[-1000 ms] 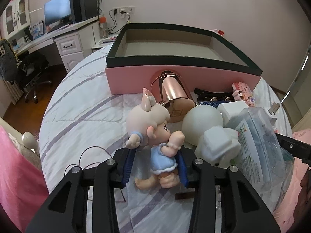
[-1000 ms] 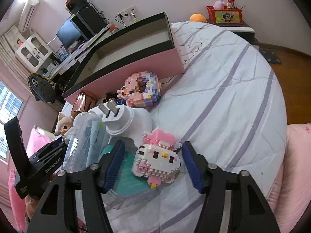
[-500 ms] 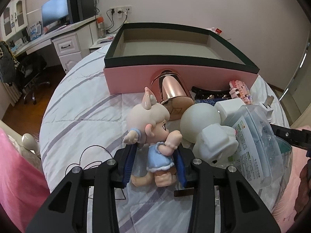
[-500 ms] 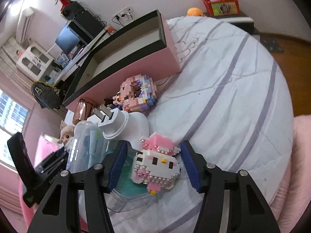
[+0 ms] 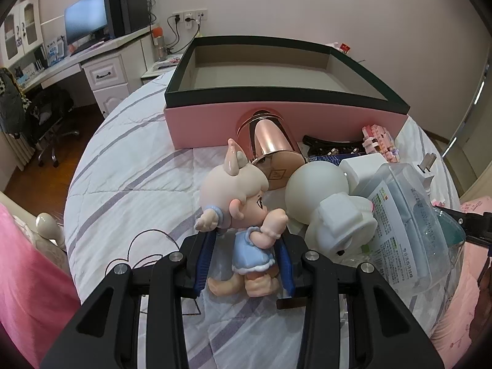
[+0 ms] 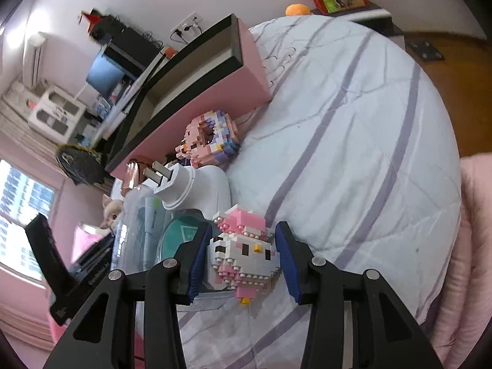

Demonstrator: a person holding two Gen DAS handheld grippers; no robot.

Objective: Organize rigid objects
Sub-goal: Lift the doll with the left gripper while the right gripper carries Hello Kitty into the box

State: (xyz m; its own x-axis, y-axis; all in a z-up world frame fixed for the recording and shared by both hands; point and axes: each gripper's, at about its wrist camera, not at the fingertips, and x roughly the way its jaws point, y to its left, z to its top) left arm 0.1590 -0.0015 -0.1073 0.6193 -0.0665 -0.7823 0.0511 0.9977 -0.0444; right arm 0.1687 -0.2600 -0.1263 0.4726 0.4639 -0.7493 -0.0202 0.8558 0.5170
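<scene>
My left gripper [image 5: 244, 264] is shut on a small doll in a blue dress [image 5: 243, 215], holding it by the body above the striped bedspread. My right gripper [image 6: 243, 261] is shut on a pink and white block-built cat figure [image 6: 243, 249], lifted and tilted over the bed. An open pink box with a dark green rim [image 5: 276, 92] stands behind the pile; it also shows in the right wrist view [image 6: 196, 86].
Beside the doll lie a rose-gold cup [image 5: 270, 144], a white round-headed figure [image 5: 326, 203], a white charger plug [image 6: 190, 184], a clear plastic pack [image 5: 409, 215] and a block-built donut [image 6: 209, 138]. A desk with a monitor [image 5: 86, 21] stands far left.
Both grippers closed onto their toys. The left one lifted the doll slightly and drew nearer the box. The right one lifted the block cat and rolled leftward.
</scene>
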